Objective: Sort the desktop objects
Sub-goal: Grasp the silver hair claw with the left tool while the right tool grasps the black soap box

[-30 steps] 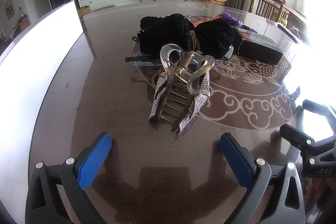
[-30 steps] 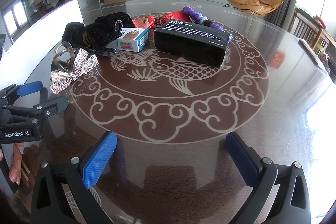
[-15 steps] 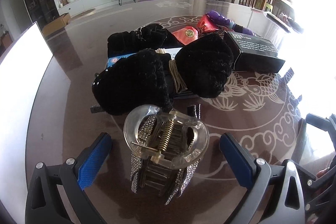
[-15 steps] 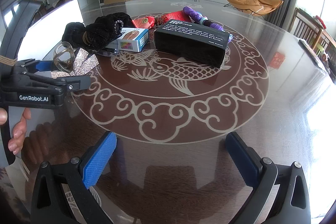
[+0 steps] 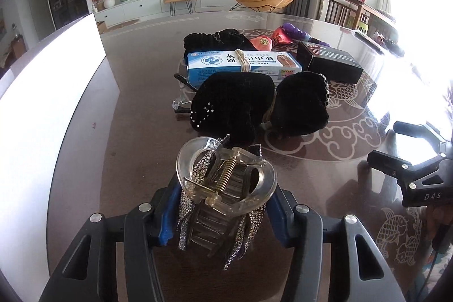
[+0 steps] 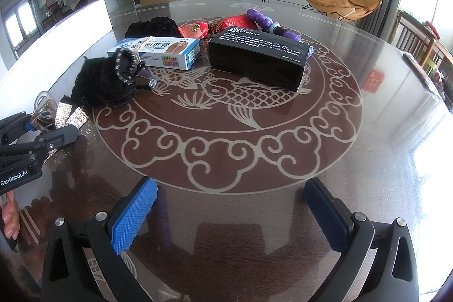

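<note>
- The left hand-held gripper (image 5: 223, 214) is seen closing on a clear hair claw clip (image 5: 226, 183) with a rhinestone bow; the blue pads (image 5: 170, 214) are pressed against the clip's two sides.
- In the right wrist view the same clip (image 6: 46, 111) is found at the far left, low over the dark tabletop (image 6: 354, 160), held at the tip of the left hand-held gripper (image 6: 42, 129).
- The right hand-held gripper (image 6: 229, 211) is held with its jaws wide apart and nothing between them, above the bare tabletop at the near rim of the inlaid fish medallion (image 6: 240, 98).
- A black velvet bow (image 5: 254, 106) is seen lying just beyond the clip, on the tabletop.
- A blue and white carton (image 5: 243, 62) with a rubber band around it is placed behind the bow, with a black pouch (image 5: 215, 38) further back.
- A black box (image 6: 257, 58) with white print is set on the medallion, to the right of the carton and close beside it.
- A purple object (image 6: 271, 24) and red packets (image 6: 215, 27) are seen behind the black box.
- A white board (image 5: 48, 92) is stood along the left side of the tabletop.
- A person's fingers (image 6: 10, 217) are partly seen at the left edge, under the left hand-held gripper.
</note>
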`<move>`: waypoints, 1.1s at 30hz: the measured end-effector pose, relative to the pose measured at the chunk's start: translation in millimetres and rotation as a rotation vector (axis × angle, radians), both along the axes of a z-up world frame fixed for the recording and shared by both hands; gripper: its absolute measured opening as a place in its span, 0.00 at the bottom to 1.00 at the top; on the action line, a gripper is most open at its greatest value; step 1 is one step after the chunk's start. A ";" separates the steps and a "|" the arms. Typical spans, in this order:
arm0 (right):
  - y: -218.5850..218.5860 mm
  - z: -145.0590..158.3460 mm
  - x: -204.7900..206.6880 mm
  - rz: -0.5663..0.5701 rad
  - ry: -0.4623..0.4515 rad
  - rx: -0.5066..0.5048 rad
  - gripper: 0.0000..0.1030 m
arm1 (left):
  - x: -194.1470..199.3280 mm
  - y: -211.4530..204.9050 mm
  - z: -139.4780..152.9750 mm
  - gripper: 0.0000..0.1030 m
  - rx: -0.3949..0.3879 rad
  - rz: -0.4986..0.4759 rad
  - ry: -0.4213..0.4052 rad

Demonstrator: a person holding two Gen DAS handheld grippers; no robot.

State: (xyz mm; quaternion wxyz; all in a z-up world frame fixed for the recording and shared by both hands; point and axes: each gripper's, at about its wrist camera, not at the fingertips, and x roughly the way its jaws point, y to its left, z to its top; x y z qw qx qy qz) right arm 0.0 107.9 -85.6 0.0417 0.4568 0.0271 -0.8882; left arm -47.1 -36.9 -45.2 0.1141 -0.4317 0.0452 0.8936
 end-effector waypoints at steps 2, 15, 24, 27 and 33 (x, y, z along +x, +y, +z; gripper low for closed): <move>-0.4 0.5 -4.0 0.030 -0.011 0.002 1.00 | 0.7 2.8 0.0 0.52 -0.015 0.000 0.003; -34.1 21.0 -152.9 0.446 -0.121 0.428 1.00 | 0.6 1.7 0.3 0.52 -0.014 0.000 0.003; -6.5 29.3 -150.0 0.248 -0.168 0.182 0.71 | -0.2 -1.6 -0.8 0.52 -0.010 -0.001 0.002; 7.7 31.3 -118.1 0.144 -0.254 0.001 0.61 | -0.2 -1.7 -0.8 0.52 -0.010 -0.001 0.002; 6.0 29.5 -46.4 0.141 -0.260 -0.100 0.62 | -0.3 -1.6 -0.7 0.52 -0.012 -0.001 0.003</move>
